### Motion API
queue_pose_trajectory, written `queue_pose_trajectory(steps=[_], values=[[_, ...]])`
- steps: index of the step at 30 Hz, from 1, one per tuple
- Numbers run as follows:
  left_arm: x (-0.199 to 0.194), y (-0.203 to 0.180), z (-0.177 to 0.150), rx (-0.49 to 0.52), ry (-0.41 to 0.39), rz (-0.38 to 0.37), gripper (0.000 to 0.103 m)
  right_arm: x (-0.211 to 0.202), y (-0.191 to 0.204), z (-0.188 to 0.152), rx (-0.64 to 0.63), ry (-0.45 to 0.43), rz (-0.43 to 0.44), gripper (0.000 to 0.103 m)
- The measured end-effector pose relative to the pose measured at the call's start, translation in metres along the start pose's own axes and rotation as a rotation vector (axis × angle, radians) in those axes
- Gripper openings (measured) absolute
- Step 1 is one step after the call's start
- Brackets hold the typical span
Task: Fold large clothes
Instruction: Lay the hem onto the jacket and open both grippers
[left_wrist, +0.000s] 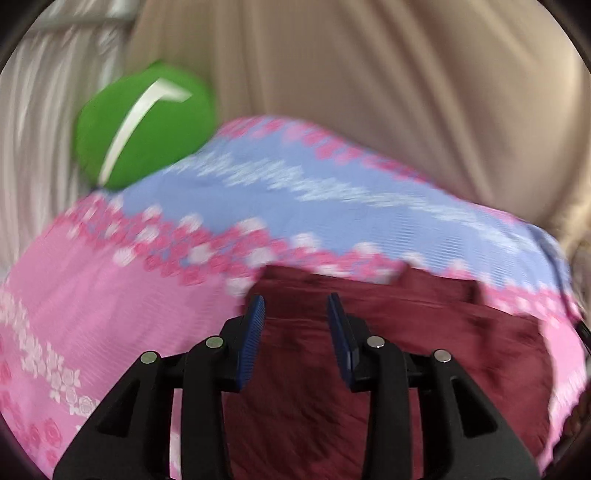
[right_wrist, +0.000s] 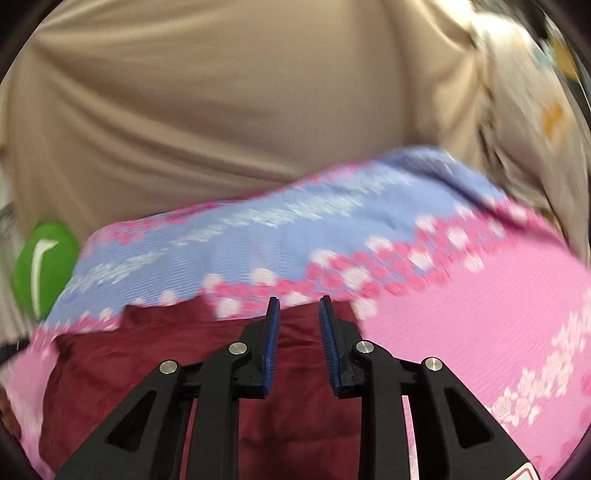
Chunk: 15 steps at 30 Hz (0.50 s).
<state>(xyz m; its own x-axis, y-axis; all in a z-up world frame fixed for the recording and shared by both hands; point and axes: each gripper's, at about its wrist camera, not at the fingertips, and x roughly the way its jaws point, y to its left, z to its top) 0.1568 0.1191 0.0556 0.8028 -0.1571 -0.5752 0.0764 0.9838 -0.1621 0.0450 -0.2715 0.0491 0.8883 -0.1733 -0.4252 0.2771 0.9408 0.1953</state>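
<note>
A dark red garment (left_wrist: 406, 332) lies on a pink and blue flowered sheet (left_wrist: 110, 295). In the left wrist view my left gripper (left_wrist: 295, 301) is open, its blue pads apart above the garment's far edge, holding nothing. In the right wrist view the same garment (right_wrist: 166, 354) lies on the sheet (right_wrist: 461, 332), and my right gripper (right_wrist: 297, 301) is open and empty above the garment's far right corner. Both views are blurred by motion.
A green cushion with a white stripe (left_wrist: 144, 125) sits past the sheet's far left; it also shows in the right wrist view (right_wrist: 44, 266). A beige curtain (left_wrist: 369, 92) hangs behind. Patterned cloth (right_wrist: 535, 110) lies at the far right.
</note>
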Motion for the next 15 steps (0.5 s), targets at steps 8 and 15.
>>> queue_pose_trajectory(steps=[8,15], values=[[0.005,-0.085,-0.06,0.188,0.222,-0.226,0.034,-0.013,0.116,-0.079,-0.213,0.248,0.398,0.024],[0.026,-0.053,-0.09,0.135,0.29,-0.143,0.034,-0.011,0.089,-0.11,-0.219,0.302,0.277,0.014]])
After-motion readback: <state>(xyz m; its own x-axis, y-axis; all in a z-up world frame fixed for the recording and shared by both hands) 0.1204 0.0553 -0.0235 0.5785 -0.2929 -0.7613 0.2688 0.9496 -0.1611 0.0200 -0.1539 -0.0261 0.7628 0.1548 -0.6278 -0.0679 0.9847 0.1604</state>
